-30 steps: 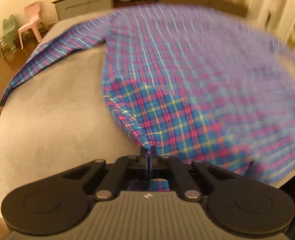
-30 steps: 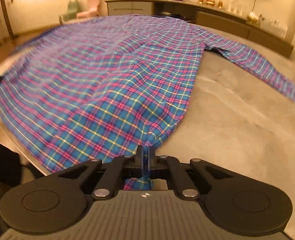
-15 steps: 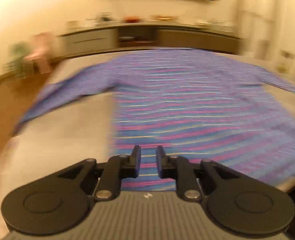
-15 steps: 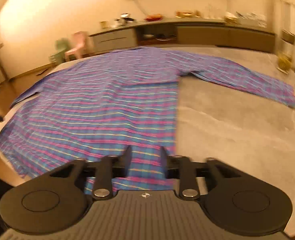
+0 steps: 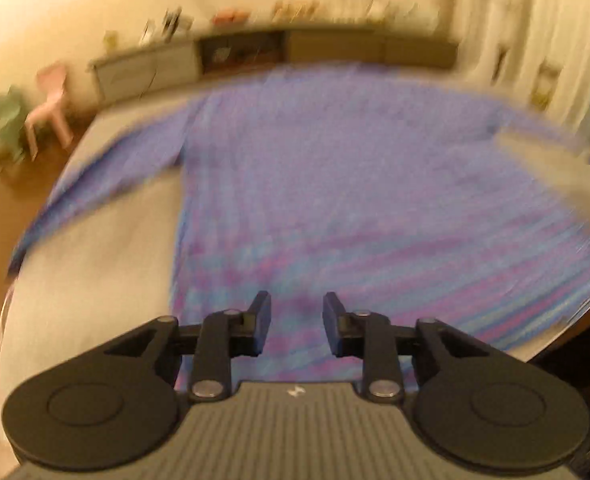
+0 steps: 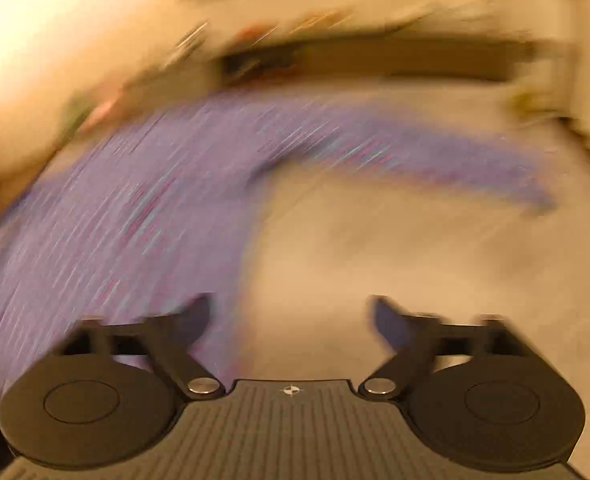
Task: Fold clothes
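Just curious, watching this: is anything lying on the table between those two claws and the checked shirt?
Nothing visible. The shirt lies flat on the table, directly under the left gripper. The right gripper is beside its edge. Both jaws are opening, empty.

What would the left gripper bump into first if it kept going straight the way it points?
Probably the plaid shirt. The left gripper, jaws opening with nothing between them, points down at the cloth spread on the table. The picture is blurry, so the exact spot is unclear.

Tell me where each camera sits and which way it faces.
Left wrist: on the left gripper, angled down over the shirt; jaws opening, nothing between them.
Right wrist: on the right gripper, angled down at the shirt's sleeve and the table; jaws opening, empty.
Shared: shirt, table, far sideboard.
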